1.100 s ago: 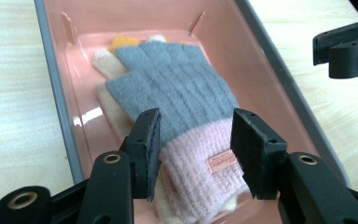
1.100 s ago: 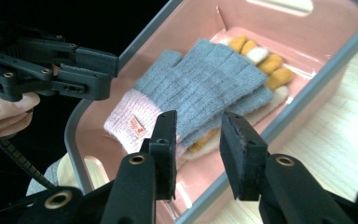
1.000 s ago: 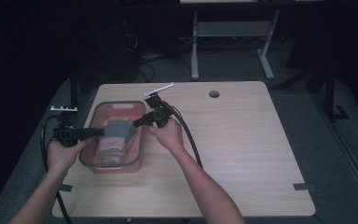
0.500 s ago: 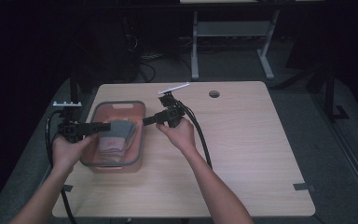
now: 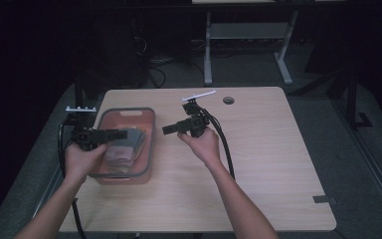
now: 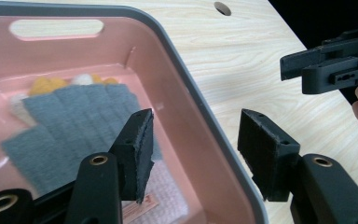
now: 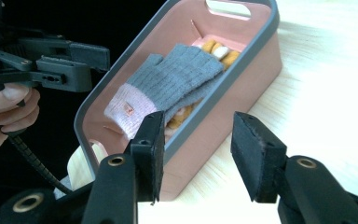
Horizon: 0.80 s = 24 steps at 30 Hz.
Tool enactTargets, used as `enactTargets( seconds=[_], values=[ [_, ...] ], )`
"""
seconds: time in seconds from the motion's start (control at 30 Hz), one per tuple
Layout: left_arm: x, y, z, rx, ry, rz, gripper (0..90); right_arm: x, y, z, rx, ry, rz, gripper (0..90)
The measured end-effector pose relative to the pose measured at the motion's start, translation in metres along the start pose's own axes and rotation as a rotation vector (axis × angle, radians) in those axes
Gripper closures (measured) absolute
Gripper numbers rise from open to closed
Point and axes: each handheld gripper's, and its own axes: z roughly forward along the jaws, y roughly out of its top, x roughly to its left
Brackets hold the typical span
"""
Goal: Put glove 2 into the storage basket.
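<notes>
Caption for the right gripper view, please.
Open right gripper faces a pink bin holding a grey glove, nothing between its jaws.

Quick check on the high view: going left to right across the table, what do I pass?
Left claw over the pink bin, grey glove lying inside it → right claw above bare table → round hole in the tabletop → dark tape patch near the right edge.

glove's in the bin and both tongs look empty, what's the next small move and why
Probably draw both tongs back from the bin. The grey glove lies flat inside it on other gloves, and no pad touches it. The left tongs have just been opening and straddle the bin's rim with nothing gripped; the right tongs have just been opening too, empty, outside its wall. The drop looks done.
</notes>
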Motion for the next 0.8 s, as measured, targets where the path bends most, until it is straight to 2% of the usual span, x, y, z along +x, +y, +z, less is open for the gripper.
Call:
enactTargets(
  seconds=[0.07, 0.3, 0.8],
  values=[
    [-0.003, 0.0, 0.003, -0.002, -0.005, -0.004, 44.6, -0.003, -0.002, -0.004, -0.007, 0.002, 0.01, 53.2],
    [-0.018, 0.004, 0.013, 0.012, -0.028, 0.024, 40.5, -0.01, -0.007, -0.02, -0.036, -0.008, 0.021, 50.8],
    [-0.047, 0.008, 0.034, 0.028, -0.09, 0.063, 37.1, -0.028, -0.02, -0.054, -0.053, -0.045, 0.057, 49.2]
  ],
)
